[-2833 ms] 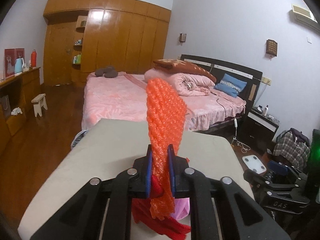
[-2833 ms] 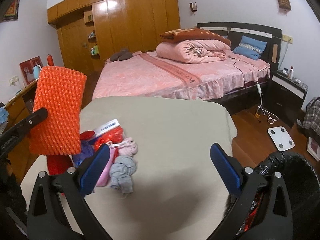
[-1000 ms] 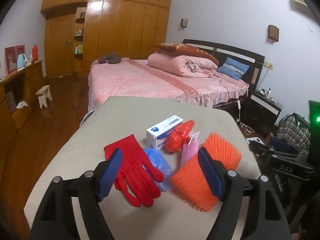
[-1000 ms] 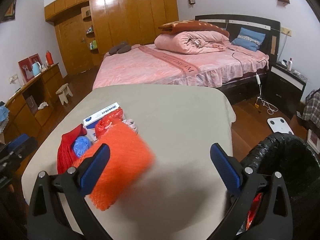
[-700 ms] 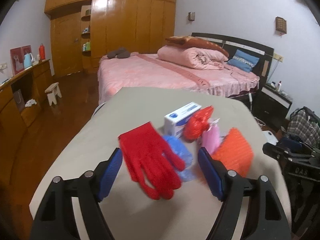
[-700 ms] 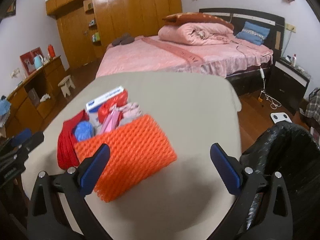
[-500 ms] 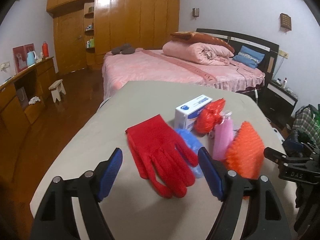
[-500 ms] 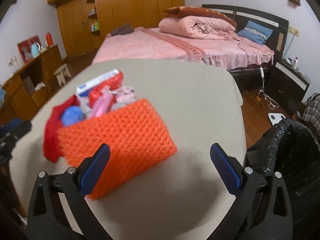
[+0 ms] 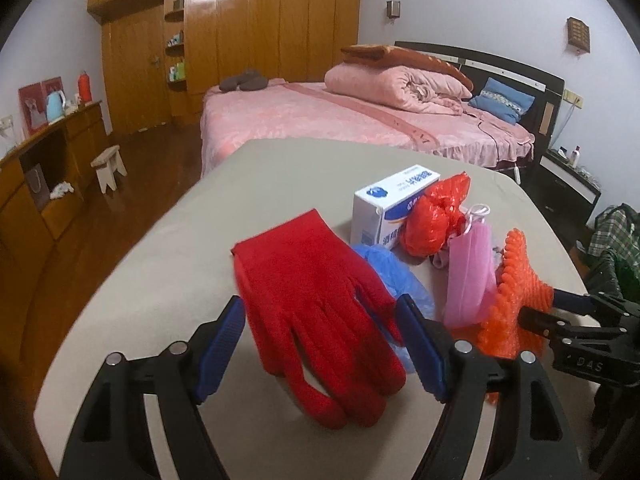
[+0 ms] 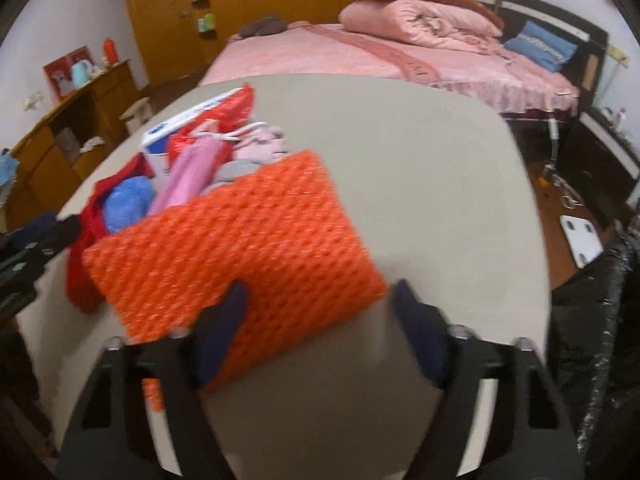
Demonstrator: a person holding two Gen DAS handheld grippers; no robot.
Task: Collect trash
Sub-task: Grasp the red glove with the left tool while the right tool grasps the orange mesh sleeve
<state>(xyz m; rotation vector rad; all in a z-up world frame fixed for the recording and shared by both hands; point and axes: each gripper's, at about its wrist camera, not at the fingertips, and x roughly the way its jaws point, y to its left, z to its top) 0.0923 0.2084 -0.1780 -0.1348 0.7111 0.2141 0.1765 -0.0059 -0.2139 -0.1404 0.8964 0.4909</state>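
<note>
A pile of trash lies on the beige table [image 9: 280, 176]. An orange foam net [image 10: 240, 248] lies at the pile's near right edge; it also shows in the left wrist view [image 9: 516, 292]. My right gripper [image 10: 320, 316] is open with its jaws around the net's near edge. My left gripper [image 9: 320, 332] is open over the fingers of a red glove [image 9: 312, 300]. Behind the glove are a crumpled blue plastic piece [image 9: 388, 276], a pink face mask [image 9: 468, 272], a red plastic bag [image 9: 436, 216] and a white and blue box [image 9: 392, 204].
A black trash bag [image 10: 600, 320] hangs open off the table's right side. A pink bed [image 9: 340, 116] stands behind the table. A wooden cabinet [image 9: 48, 172] and a small stool [image 9: 108, 166] are at the left. A white scale [image 10: 580, 236] lies on the floor.
My left gripper let go of the orange net, which dropped onto the table, and moved left over the red glove. My right gripper moved down and forward onto the net.
</note>
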